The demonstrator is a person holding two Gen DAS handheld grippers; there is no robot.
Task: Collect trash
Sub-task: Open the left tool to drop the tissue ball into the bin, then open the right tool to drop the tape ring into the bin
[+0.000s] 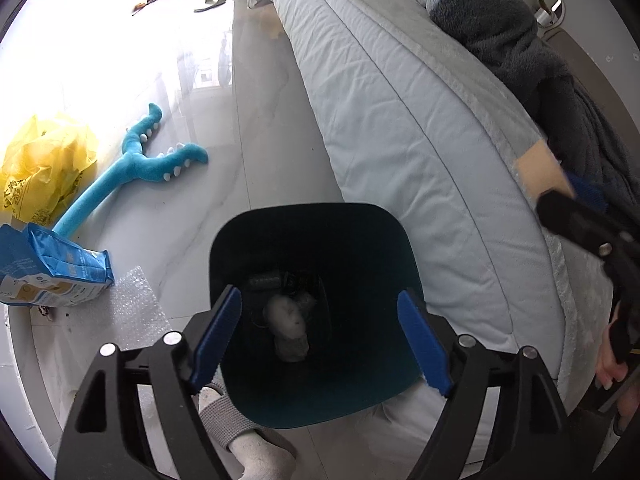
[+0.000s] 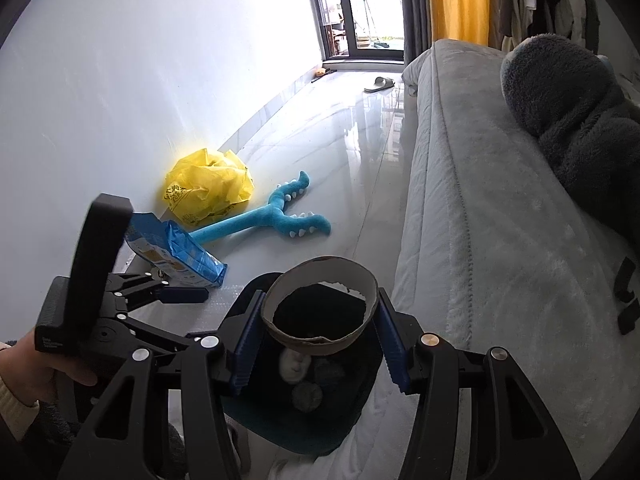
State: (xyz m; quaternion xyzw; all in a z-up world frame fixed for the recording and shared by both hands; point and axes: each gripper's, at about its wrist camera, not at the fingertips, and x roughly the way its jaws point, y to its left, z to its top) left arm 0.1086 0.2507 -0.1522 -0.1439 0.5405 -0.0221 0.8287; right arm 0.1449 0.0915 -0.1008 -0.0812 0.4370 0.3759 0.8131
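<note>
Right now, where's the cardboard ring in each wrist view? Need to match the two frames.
Left wrist: cardboard ring at the right edge, only a tan patch showing, over the bed's edge at the tip of the right gripper.
Right wrist: cardboard ring low centre, clamped between the jaws, directly above the bin.
Shared landmark: the blue plush toy on the floor, beside the yellow bag.

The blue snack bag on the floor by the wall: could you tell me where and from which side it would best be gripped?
Grip the blue snack bag at its flattened, sealed end nearest the bin, coming from above with the jaws across that thin edge. It lies on its side, and that crimped end looks narrow enough to pinch, whereas the puffed body seems likely to slip. The open left gripper appears closest.
</note>
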